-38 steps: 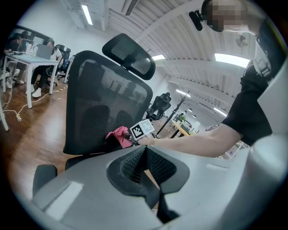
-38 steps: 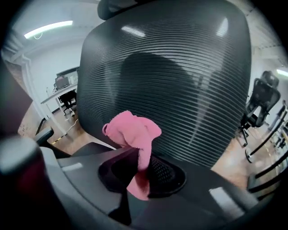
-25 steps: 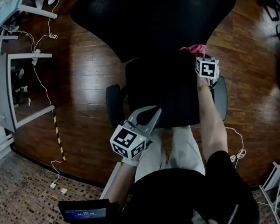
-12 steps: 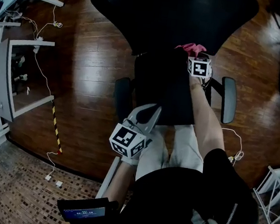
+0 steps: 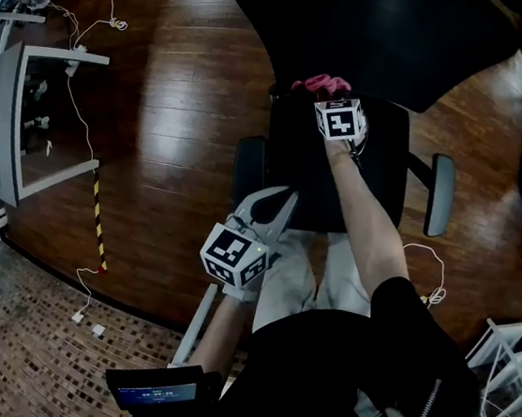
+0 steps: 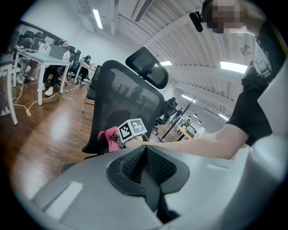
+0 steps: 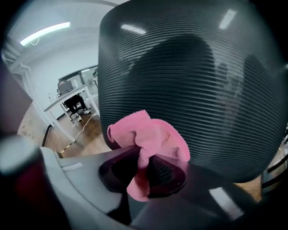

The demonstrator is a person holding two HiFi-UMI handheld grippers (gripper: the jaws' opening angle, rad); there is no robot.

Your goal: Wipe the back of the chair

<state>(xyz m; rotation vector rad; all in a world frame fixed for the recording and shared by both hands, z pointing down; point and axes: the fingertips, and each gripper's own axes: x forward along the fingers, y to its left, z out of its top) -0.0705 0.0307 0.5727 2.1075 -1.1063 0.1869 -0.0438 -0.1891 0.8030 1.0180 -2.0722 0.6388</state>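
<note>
Right gripper (image 7: 143,165) pinching pink cloth (image 7: 155,134) by chair back (image 7: 193,76)

Wood floor (image 5: 172,126). White desk (image 5: 63,54) at left, white cable (image 5: 79,133) trailing beside it. Yellow-black striped tape (image 5: 98,225) on floor. Mosaic tiles (image 5: 27,344) lower left. White rack (image 5: 498,350) lower right.

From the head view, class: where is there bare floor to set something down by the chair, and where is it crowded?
Bare: dark wooden floor between the black mesh office chair and the white desk frame; also beyond the black armrest at the picture's right. Crowded: the seat, crossed by the arm whose right hand-held gripper clamps a pink cloth.
</note>
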